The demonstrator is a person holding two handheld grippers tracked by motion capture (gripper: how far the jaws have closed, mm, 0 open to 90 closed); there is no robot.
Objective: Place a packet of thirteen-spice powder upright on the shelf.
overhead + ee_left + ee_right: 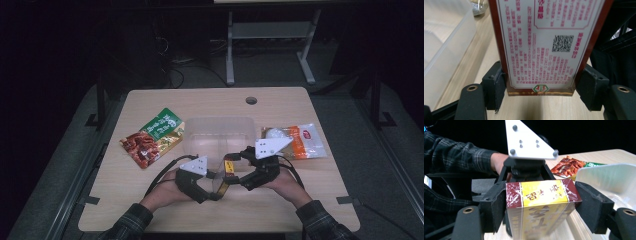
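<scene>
A long box [228, 169], dark red and yellow with clear wrap, hangs just above the table's front middle between both hands. In the left gripper view its printed back with a QR code [544, 45] stands between the jaws, and my left gripper [540, 82] is shut on its lower end, pads against both side edges. My left gripper [216, 191] comes in from the left. From the right, my right gripper [239, 170] is shut on the other end. In the right gripper view its pads [495, 200] flank the yellow label of the box [541, 195].
A clear plastic tub [217, 131] stands just behind the box. A green and red snack pouch [152, 137] lies to its left, an orange and white packet [295, 141] to its right. A cable hole [251, 100] sits near the table's far edge.
</scene>
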